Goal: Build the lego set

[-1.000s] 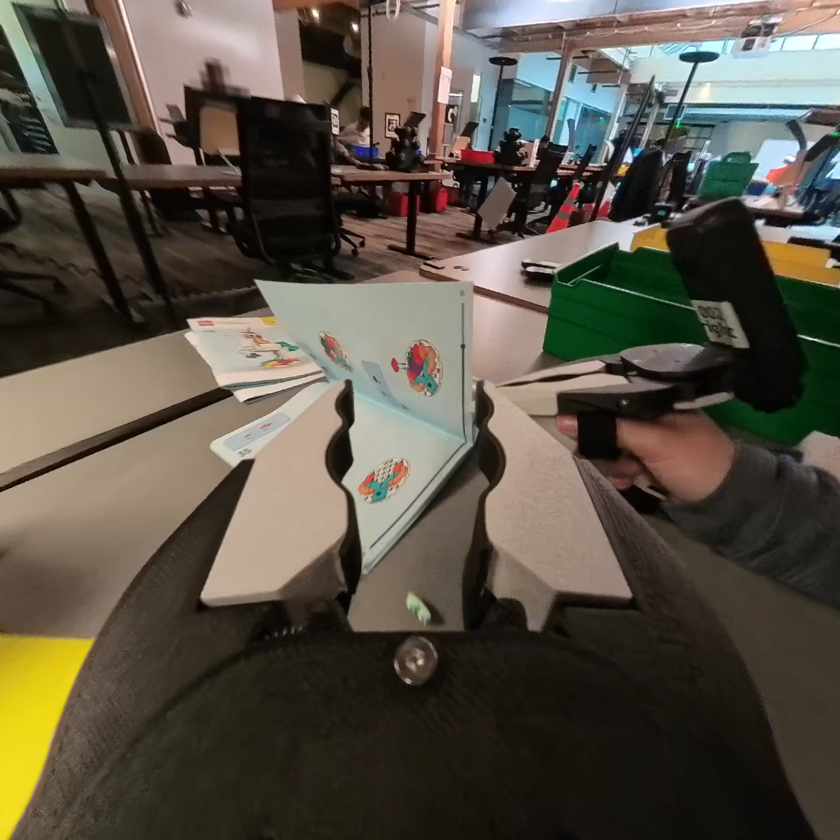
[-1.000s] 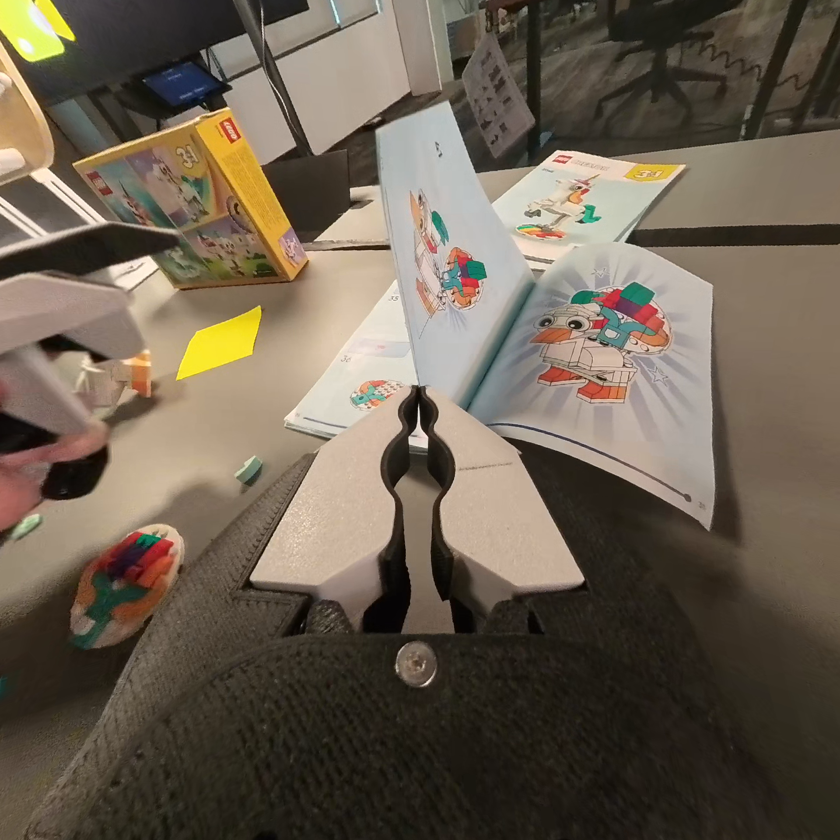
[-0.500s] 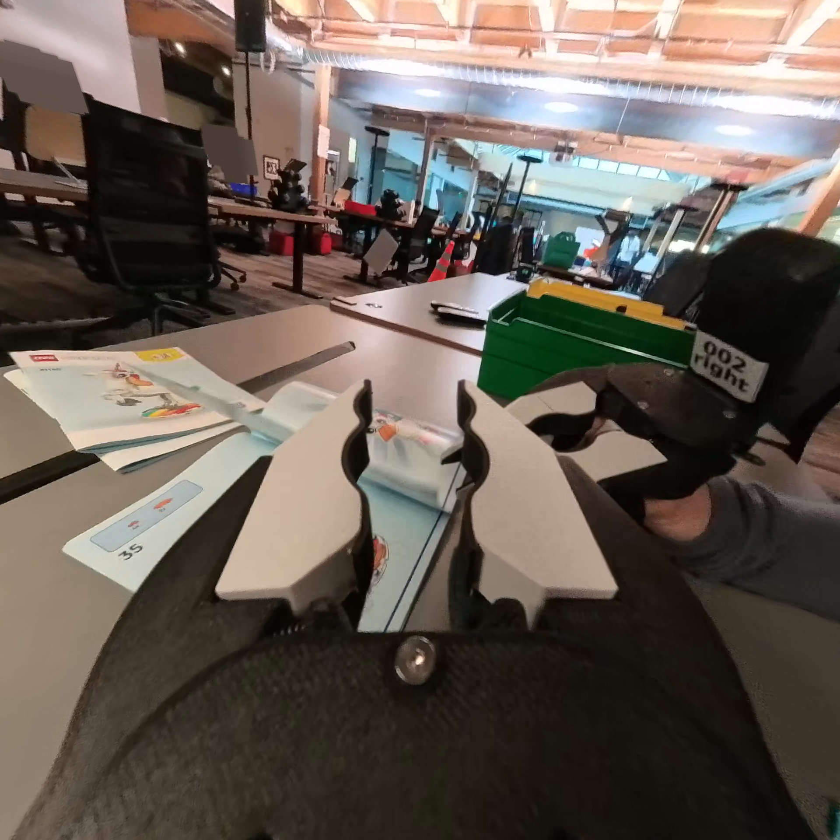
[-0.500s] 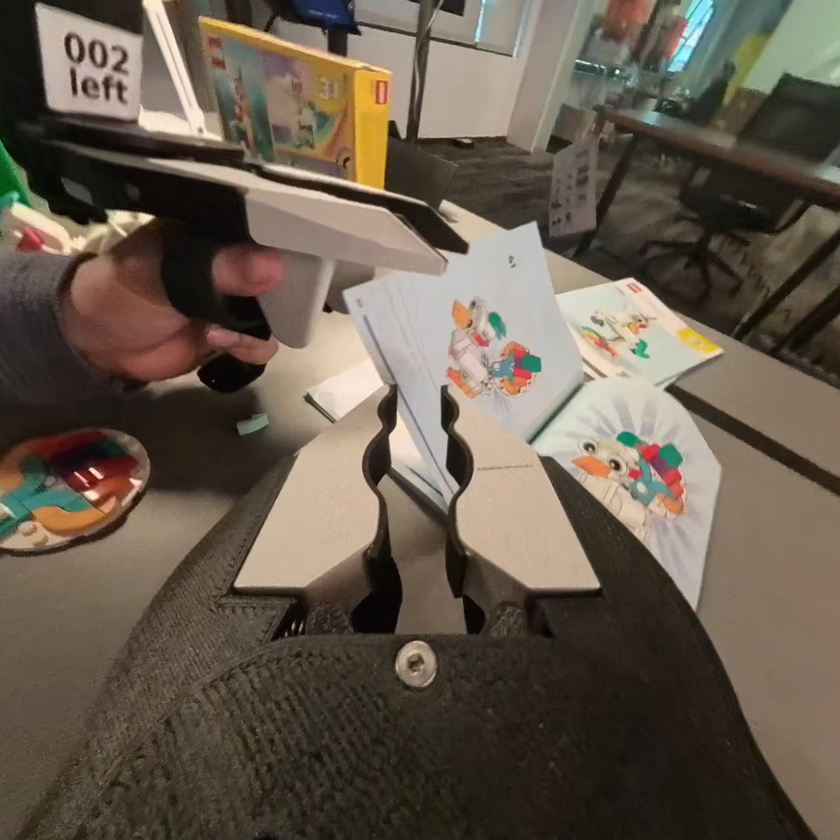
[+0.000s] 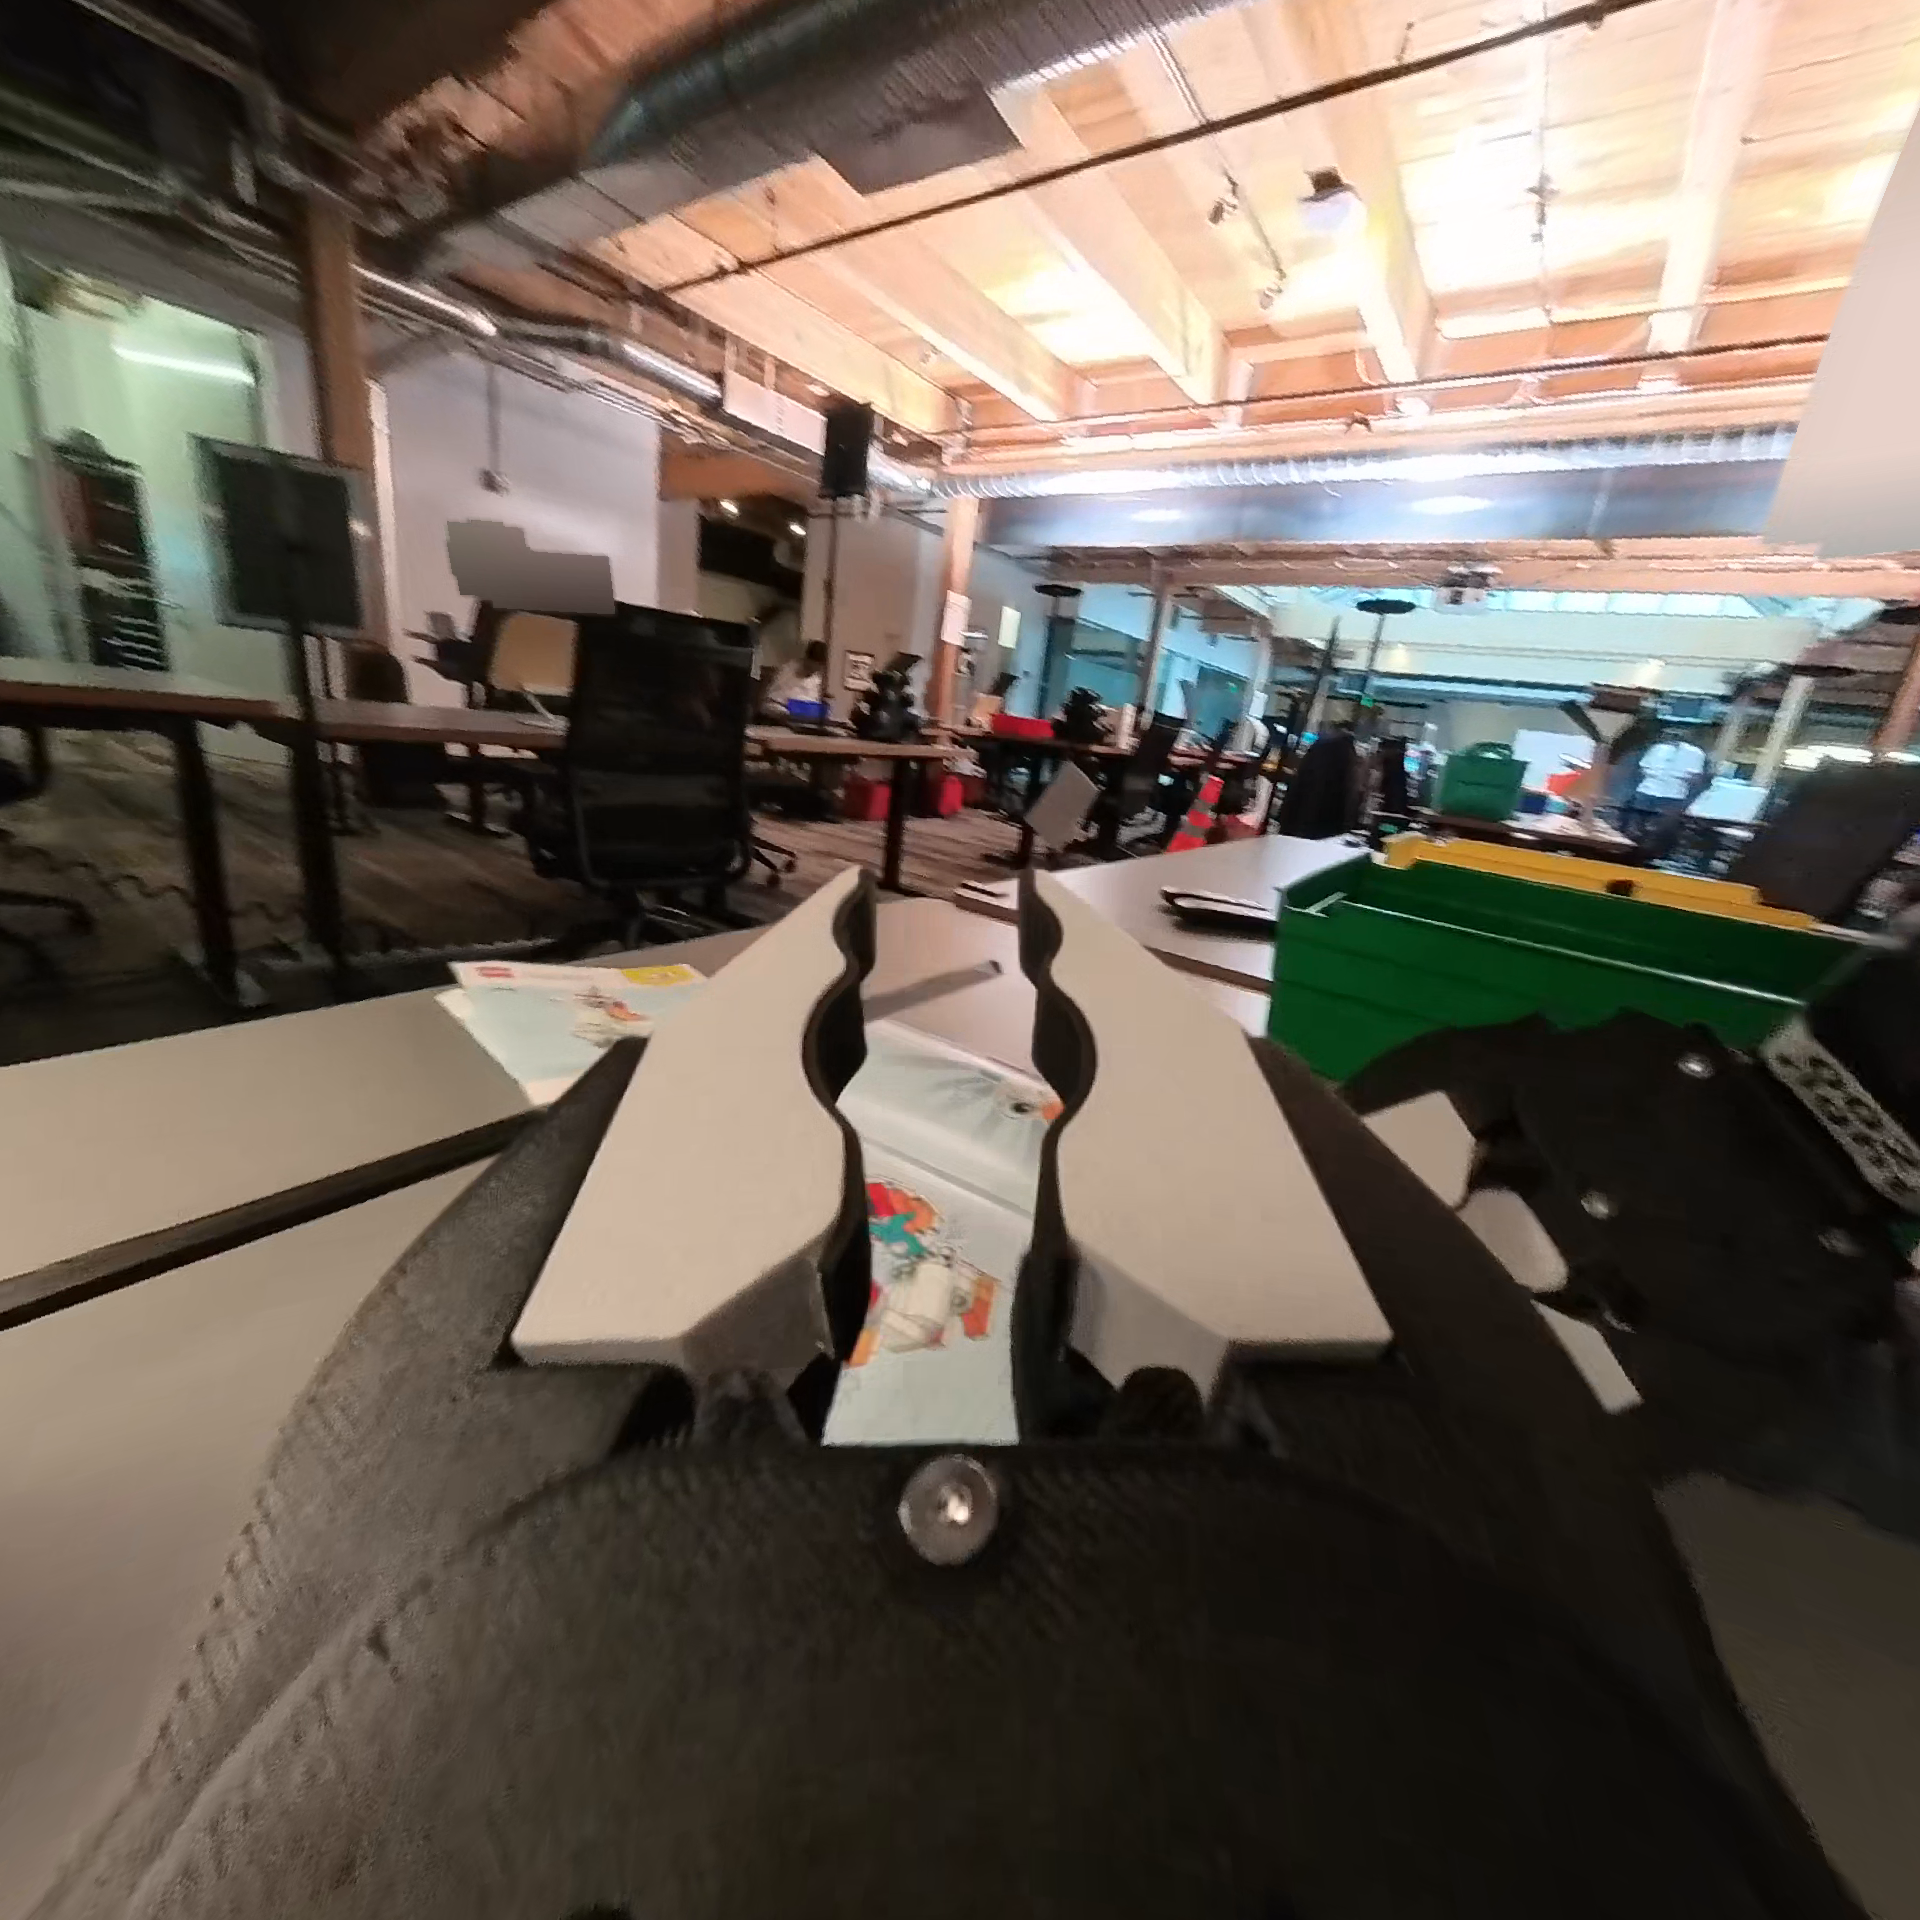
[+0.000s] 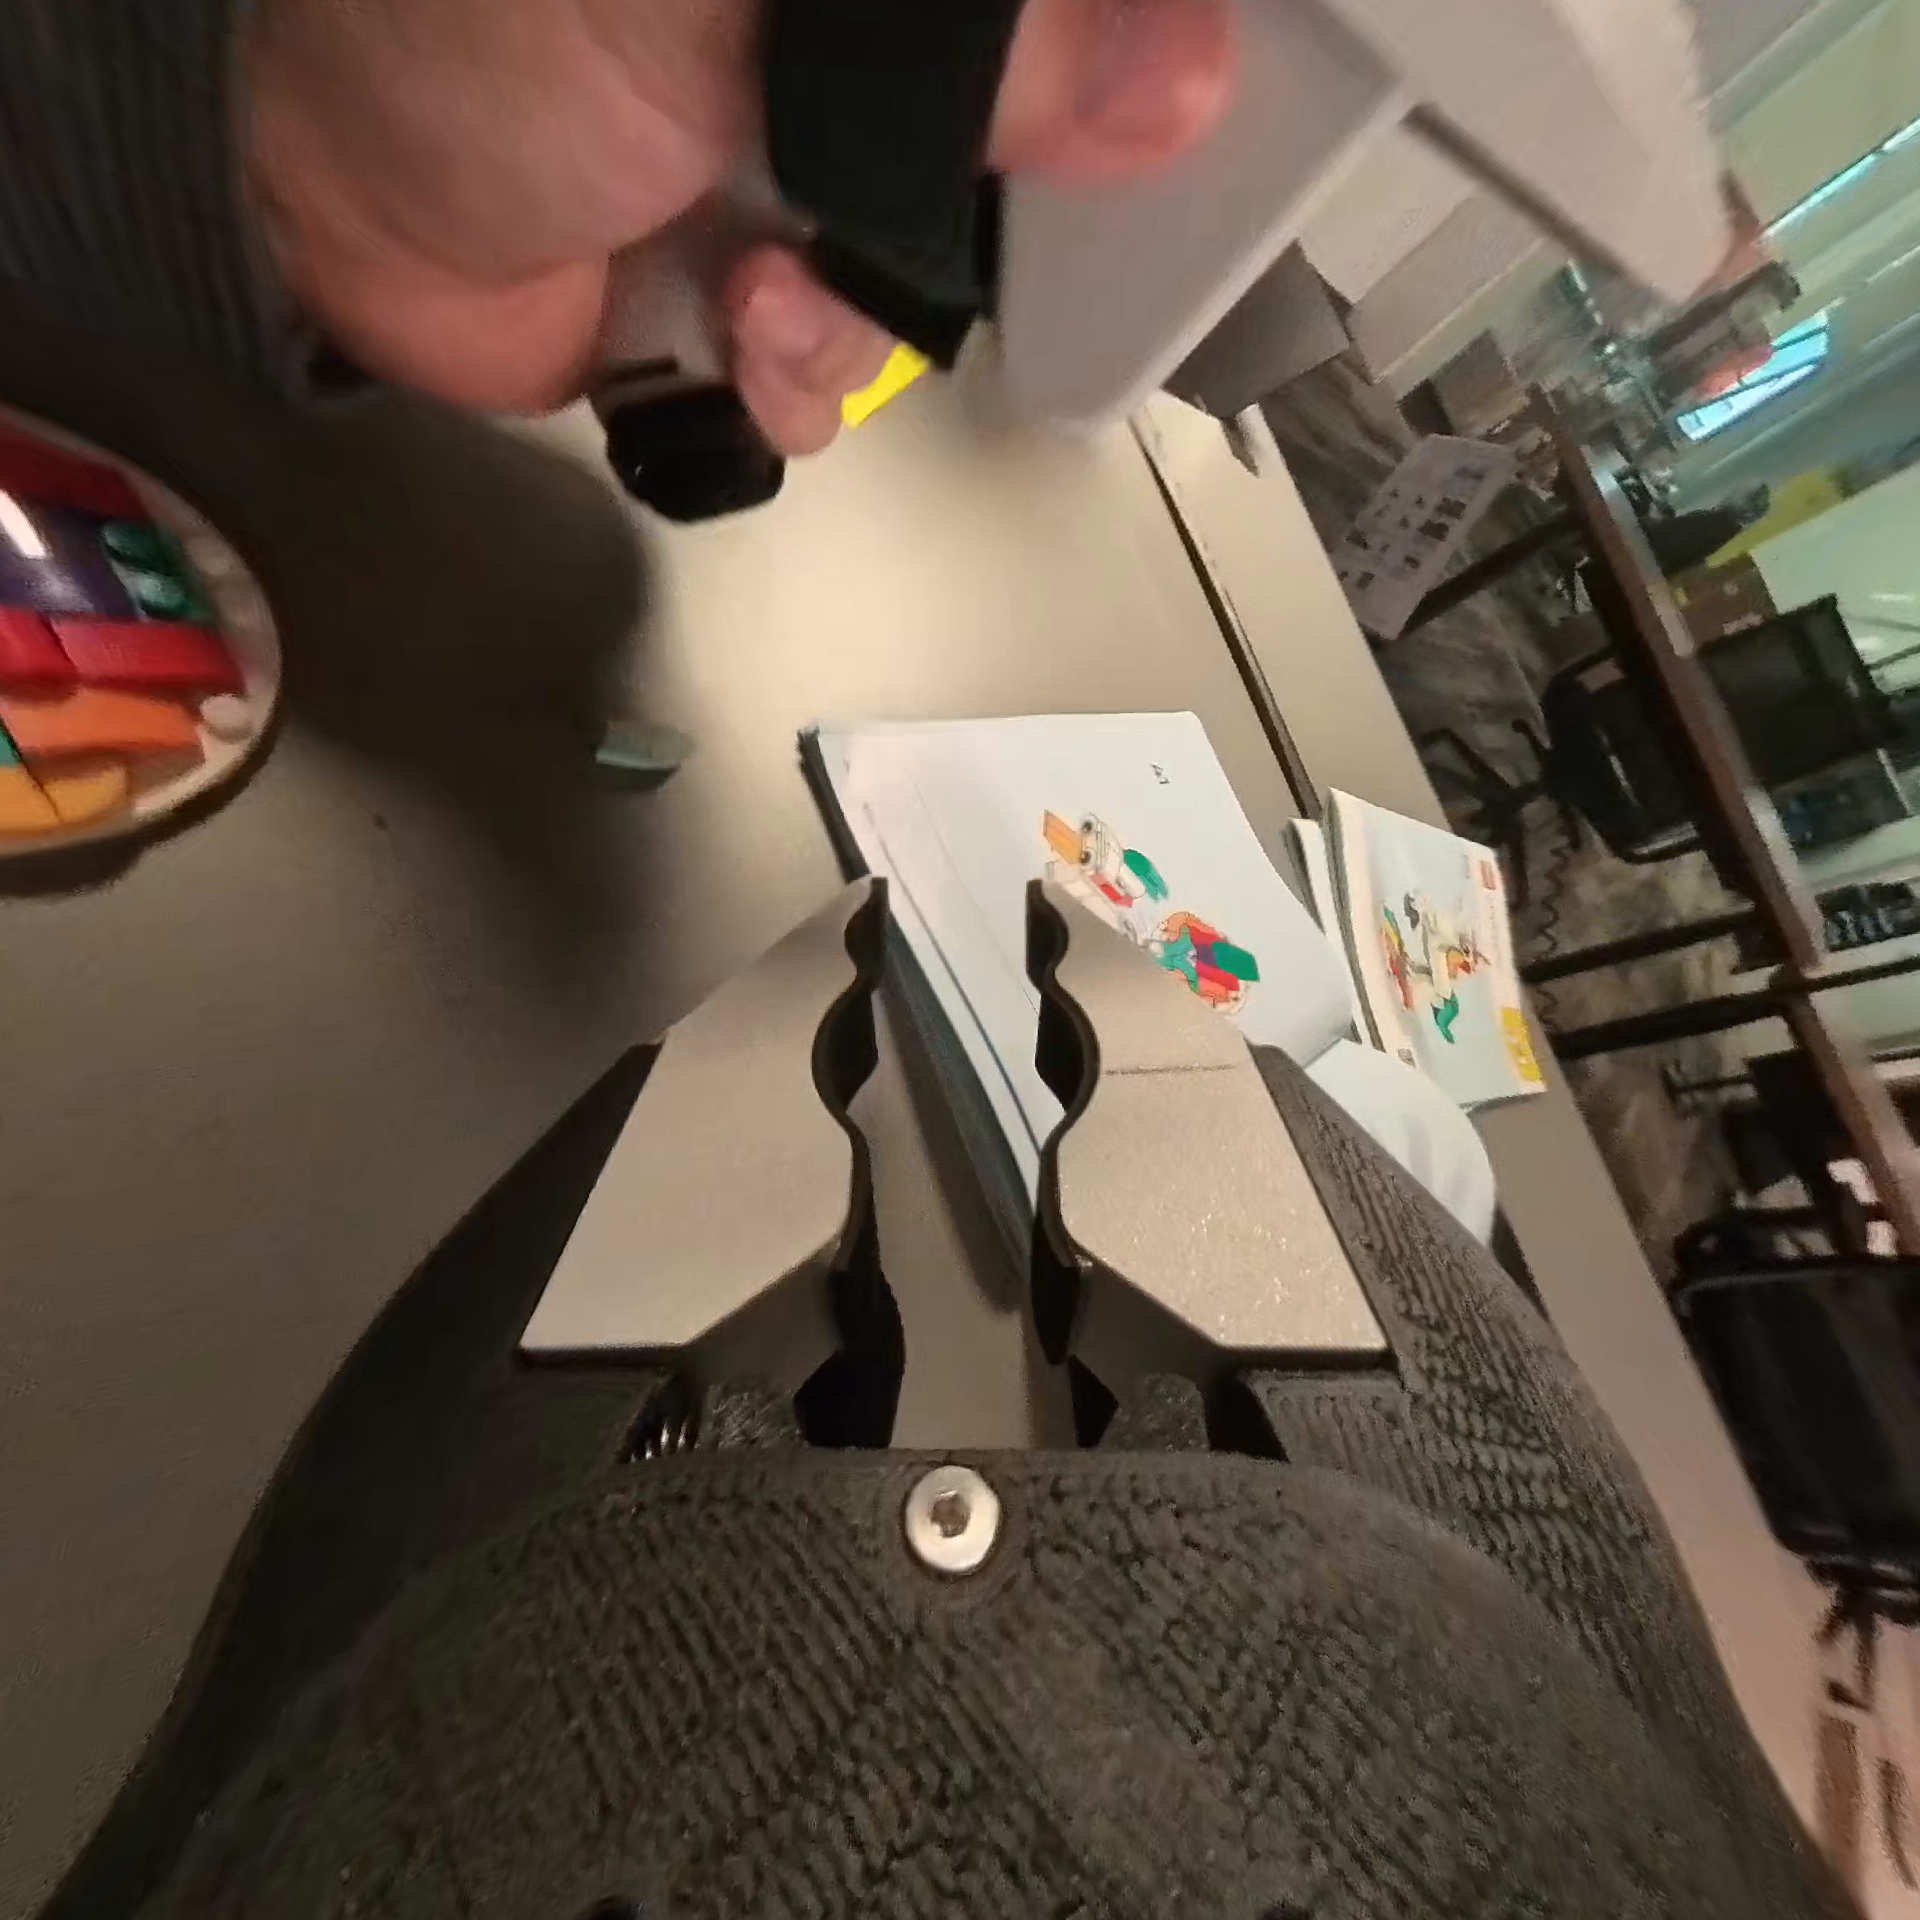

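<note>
The open instruction booklet (image 6: pixel 1091 883) is lying on the grey table (image 6: pixel 312 1091), and its pale blue pages are being seen from both wrist views. In the right wrist view the right gripper (image 6: pixel 956 904) is being held released, with a clear gap between its two grey fingers (image 6: pixel 727 1143); the near edge of the booklet's stacked pages is running into that gap, close against the inner face of the right-hand finger, but nothing is being pinched. Whether the paper is actually touching the finger cannot be told.

In the left wrist view the left gripper (image 5: pixel 940 894) is likewise being held apart, with nothing grasped. It is being carried above the booklet (image 5: pixel 935 1247), whose printed page is being seen through the slot between the fingers, below and behind them.

A second, closed booklet (image 6: pixel 1434 935) is lying just beyond the open one, overlapping its far edge. The round, partly built lego model (image 6: pixel 104 644), with red, orange and teal bricks on a pale disc, is sitting well to the left of the right gripper. A small teal brick (image 6: pixel 644 743) is lying between the model and the open booklet. A hand (image 6: pixel 499 208) is being seen overhead, wrapped around the left gripper's handle. A green bin (image 5: pixel 1507 966) is standing on the table to the right in the left wrist view.
</note>
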